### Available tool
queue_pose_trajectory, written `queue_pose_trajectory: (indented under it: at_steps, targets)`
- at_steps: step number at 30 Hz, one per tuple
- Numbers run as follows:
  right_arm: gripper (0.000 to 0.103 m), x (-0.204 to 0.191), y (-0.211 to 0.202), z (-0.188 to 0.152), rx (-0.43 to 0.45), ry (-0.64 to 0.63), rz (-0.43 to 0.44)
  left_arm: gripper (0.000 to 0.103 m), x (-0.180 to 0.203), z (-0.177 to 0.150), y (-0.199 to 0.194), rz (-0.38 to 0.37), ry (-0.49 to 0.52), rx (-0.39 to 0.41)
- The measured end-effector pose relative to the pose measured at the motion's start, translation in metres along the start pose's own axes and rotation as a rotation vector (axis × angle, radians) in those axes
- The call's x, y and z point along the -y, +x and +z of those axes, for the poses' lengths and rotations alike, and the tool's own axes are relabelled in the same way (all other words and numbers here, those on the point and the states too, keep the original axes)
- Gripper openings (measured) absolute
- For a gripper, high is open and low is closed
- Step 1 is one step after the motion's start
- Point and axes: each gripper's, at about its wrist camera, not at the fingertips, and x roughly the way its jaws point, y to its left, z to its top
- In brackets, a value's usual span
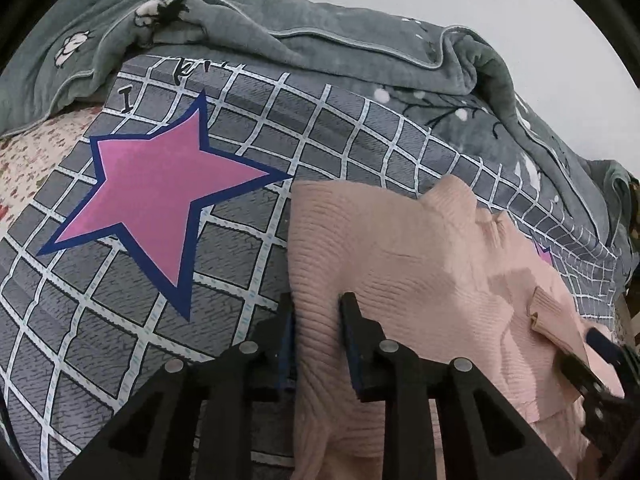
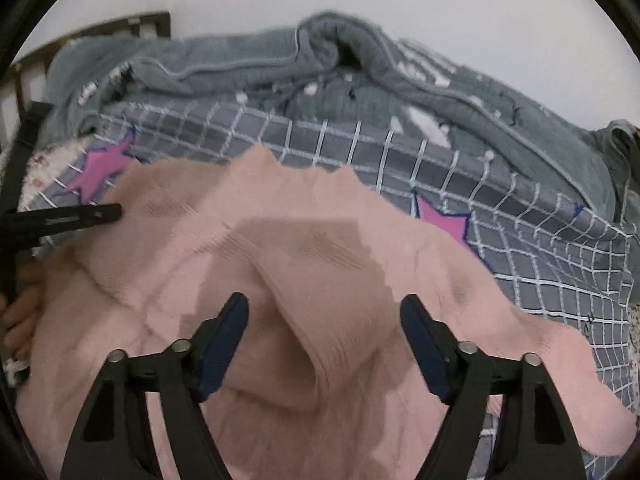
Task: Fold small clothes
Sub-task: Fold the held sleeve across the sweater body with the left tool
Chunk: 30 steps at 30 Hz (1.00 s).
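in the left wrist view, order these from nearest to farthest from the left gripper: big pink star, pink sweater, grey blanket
1. pink sweater: its left edge sits between the left gripper's fingers.
2. big pink star: on the sheet, up and to the left.
3. grey blanket: bunched along the far edge by the wall.

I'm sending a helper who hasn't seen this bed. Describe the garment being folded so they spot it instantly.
Find the grey sheet with a white grid and pink stars below the bunched grey-green blanket. On that sheet lies a pale pink ribbed knit sweater. It is the only plain, unpatterned pink fabric there.
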Motion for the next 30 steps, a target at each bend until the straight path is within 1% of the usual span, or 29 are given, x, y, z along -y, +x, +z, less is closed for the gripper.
queue_pose_trajectory:
  at_steps: [1, 2, 3, 4, 5, 7, 9, 10, 11, 13, 14, 16, 17, 18, 19, 20, 21, 22, 23, 24, 25, 26, 27, 28, 29, 30]
  targets:
    - [0.061, -0.001, 0.007, 0.001, -0.023, -0.004, 0.001, 0.024, 0.0, 0.0, 0.0, 0.001, 0.004, 0.002]
    - [0.042, -0.001, 0.014, 0.002, -0.049, -0.009, -0.008, 0.024, 0.0, 0.0, 0.0, 0.001, 0.007, 0.002]
    - [0.031, -0.001, 0.022, 0.002, -0.078, -0.013, -0.024, 0.024, 0.0, 0.0, 0.0, 0.0, 0.009, 0.003]
    - [0.011, 0.0, 0.026, 0.0, -0.094, -0.01, -0.026, 0.024, 0.0, 0.0, 0.0, -0.002, 0.006, 0.002]
    - [0.008, 0.004, 0.024, -0.002, -0.08, 0.006, -0.016, 0.024, -0.001, 0.0, 0.0, -0.006, 0.005, 0.001]
    - [0.007, 0.025, 0.007, -0.009, 0.004, 0.094, 0.017, 0.025, -0.002, 0.0, 0.0, -0.015, 0.002, -0.001]
    - [0.007, 0.055, -0.007, -0.017, 0.047, 0.213, -0.017, 0.027, -0.002, 0.0, 0.0, -0.02, 0.004, -0.002]
    - [0.009, 0.071, -0.012, -0.025, 0.043, 0.27, -0.025, 0.027, -0.001, -0.001, -0.001, -0.02, 0.01, -0.003]
    - [0.019, 0.082, -0.014, -0.031, 0.031, 0.302, -0.029, 0.028, 0.0, 0.0, -0.001, -0.021, 0.017, -0.005]
    - [0.029, 0.103, -0.016, -0.05, -0.015, 0.348, -0.028, 0.033, 0.002, 0.0, -0.002, -0.028, 0.026, -0.009]
    - [0.03, 0.11, -0.016, -0.057, -0.034, 0.359, -0.031, 0.036, 0.003, 0.0, -0.002, -0.033, 0.027, -0.014]
    - [0.033, 0.123, -0.018, -0.068, -0.044, 0.38, -0.052, 0.039, 0.005, 0.002, -0.002, -0.034, 0.028, -0.024]
    - [0.035, 0.129, -0.02, -0.07, -0.041, 0.396, -0.049, 0.045, 0.006, 0.003, -0.001, -0.037, 0.029, -0.031]
    - [0.037, 0.134, -0.021, -0.072, -0.033, 0.418, -0.027, 0.053, 0.009, 0.005, 0.0, -0.042, 0.033, -0.04]
    - [0.042, 0.138, -0.022, -0.074, -0.024, 0.439, 0.002, 0.056, 0.012, 0.007, 0.002, -0.046, 0.041, -0.049]
    - [0.045, 0.139, -0.021, -0.074, -0.02, 0.453, 0.025, 0.057, 0.015, 0.008, 0.004, -0.04, 0.05, -0.054]
    - [0.045, 0.141, -0.019, -0.073, -0.021, 0.461, 0.035, 0.054, 0.018, 0.009, 0.006, -0.023, 0.058, -0.058]
    - [0.045, 0.141, -0.015, -0.072, -0.031, 0.46, 0.032, 0.042, 0.021, 0.01, 0.008, 0.003, 0.068, -0.06]
    - [0.036, 0.139, -0.012, -0.069, -0.044, 0.454, 0.025, 0.015, 0.021, 0.011, 0.008, 0.03, 0.073, -0.052]
    - [0.026, 0.136, -0.008, -0.066, -0.053, 0.439, 0.023, 0.015, 0.018, 0.013, 0.006, 0.03, 0.068, -0.039]
    - [0.009, 0.134, -0.007, -0.064, -0.045, 0.426, 0.027, 0.015, 0.01, 0.015, 0.001, 0.004, 0.035, -0.022]
    - [0.005, 0.132, -0.012, -0.061, -0.014, 0.409, 0.042, 0.015, 0.0, 0.015, -0.003, -0.023, -0.009, -0.007]
    - [0.005, 0.132, -0.017, -0.061, 0.017, 0.401, 0.058, 0.015, -0.006, 0.015, -0.003, -0.04, -0.034, -0.013]
    - [0.005, 0.131, -0.023, -0.06, 0.054, 0.392, 0.075, 0.015, -0.008, 0.014, 0.0, -0.041, -0.037, -0.027]
    - [0.005, 0.129, -0.024, -0.059, 0.059, 0.384, 0.073, 0.015, -0.008, 0.012, 0.004, -0.036, -0.035, -0.04]
    - [0.005, 0.127, -0.02, -0.058, 0.039, 0.366, 0.057, 0.017, -0.007, 0.01, 0.006, -0.027, -0.029, -0.039]
